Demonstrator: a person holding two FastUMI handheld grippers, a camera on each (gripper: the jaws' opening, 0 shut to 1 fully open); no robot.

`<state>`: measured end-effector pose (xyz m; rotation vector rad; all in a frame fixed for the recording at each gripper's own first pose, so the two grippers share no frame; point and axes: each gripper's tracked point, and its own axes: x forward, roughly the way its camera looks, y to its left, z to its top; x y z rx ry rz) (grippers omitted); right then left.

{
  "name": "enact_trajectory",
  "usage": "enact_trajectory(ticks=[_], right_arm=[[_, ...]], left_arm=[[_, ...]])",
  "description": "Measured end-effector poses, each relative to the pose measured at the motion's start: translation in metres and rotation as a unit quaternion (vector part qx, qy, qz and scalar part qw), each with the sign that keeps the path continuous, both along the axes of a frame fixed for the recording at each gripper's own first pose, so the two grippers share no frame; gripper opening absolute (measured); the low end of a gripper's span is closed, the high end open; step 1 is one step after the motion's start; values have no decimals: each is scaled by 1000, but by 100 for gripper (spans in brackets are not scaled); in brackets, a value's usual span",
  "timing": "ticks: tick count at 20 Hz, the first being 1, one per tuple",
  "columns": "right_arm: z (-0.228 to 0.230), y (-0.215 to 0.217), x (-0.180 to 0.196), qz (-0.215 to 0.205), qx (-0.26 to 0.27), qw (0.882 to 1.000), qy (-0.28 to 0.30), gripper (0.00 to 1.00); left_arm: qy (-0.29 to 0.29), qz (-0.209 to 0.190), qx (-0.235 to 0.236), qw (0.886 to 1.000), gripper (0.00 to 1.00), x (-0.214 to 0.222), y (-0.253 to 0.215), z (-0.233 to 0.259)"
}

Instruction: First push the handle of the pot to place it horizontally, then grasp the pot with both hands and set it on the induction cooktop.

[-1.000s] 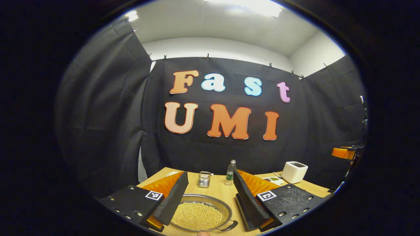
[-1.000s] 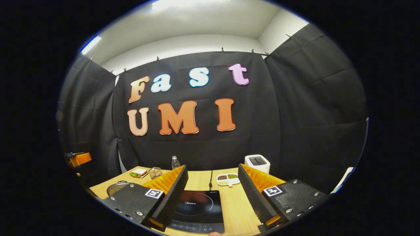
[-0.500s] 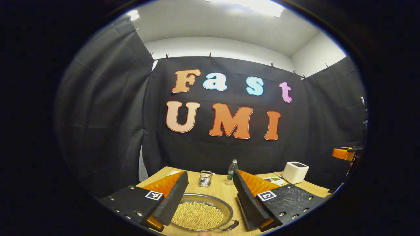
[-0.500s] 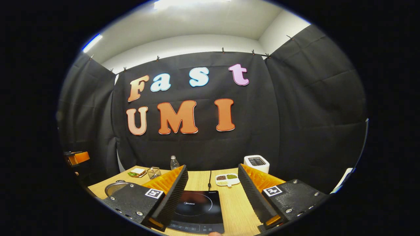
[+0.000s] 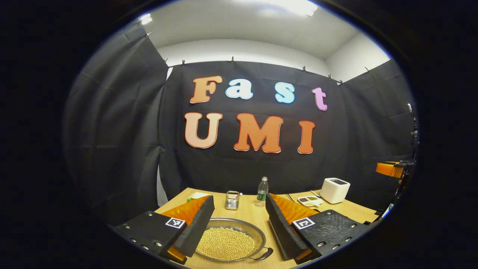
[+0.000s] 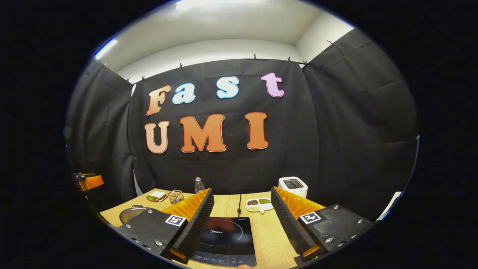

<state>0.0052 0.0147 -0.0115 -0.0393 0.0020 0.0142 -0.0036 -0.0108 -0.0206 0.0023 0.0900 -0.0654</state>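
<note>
Black-curtained booth, wooden desk [image 5: 248, 213]: nothing gripped yet.

Your left hand-held gripper [image 5: 236, 228] hovers with fingers spread wide and empty, straddling the pot [image 5: 228, 243] of yellow grains, whose handle [image 5: 263, 255] angles off its near right rim. Your right hand-held gripper [image 6: 242, 224] is just as wide and empty over the induction cooktop [image 6: 226, 240], which lies to the pot's right, its cable [image 6: 239, 203] trailing toward the curtain. My worry: shove that handle too sharply and the shallow pot may skid or shed grains; lift unevenly with two grips and it tilts. Behind the pot stand a wire basket [image 5: 232, 200] and a bottle [image 5: 262, 191], with a white box [image 5: 334, 190] farther right under bright ceiling lights.
</note>
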Motion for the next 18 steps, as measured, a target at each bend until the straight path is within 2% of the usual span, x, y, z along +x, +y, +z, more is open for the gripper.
enact_trajectory(ticks=[1,2,3,4,8,9,10,12,15,16,18], right_arm=[[-1,0,0,0,1,1000,0,95],[-1,0,0,0,1,1000,1,95],[-2,0,1,0,1,1000,2,95],[-3,-1,2,-1,1,1000,2,95],[-6,1,3,0,1,1000,6,95],[-7,1,4,0,0,1000,7,95],[-8,2,5,0,0,1000,8,95],[-10,3,7,2,1,1000,11,95],[-16,6,10,5,-1,1000,17,95],[-17,5,10,4,-1,1000,19,95],[-19,4,12,3,-1,1000,21,95]], left_arm=[[7,-5,-3,1000,89,0,-1,-4],[11,-12,-7,1000,94,0,-4,-6],[15,-16,-13,1000,92,2,-4,-7],[18,-15,-18,1000,69,3,-2,-8],[24,-1,5,1000,40,4,8,-15],[27,-5,10,1000,34,3,5,-17],[32,-15,10,999,34,4,0,-21],[43,-25,2,999,15,7,-5,-27],[54,-36,2,998,11,5,-7,-37],[58,-37,4,998,4,5,-7,-40],[67,-42,7,997,2,5,-10,-47]])
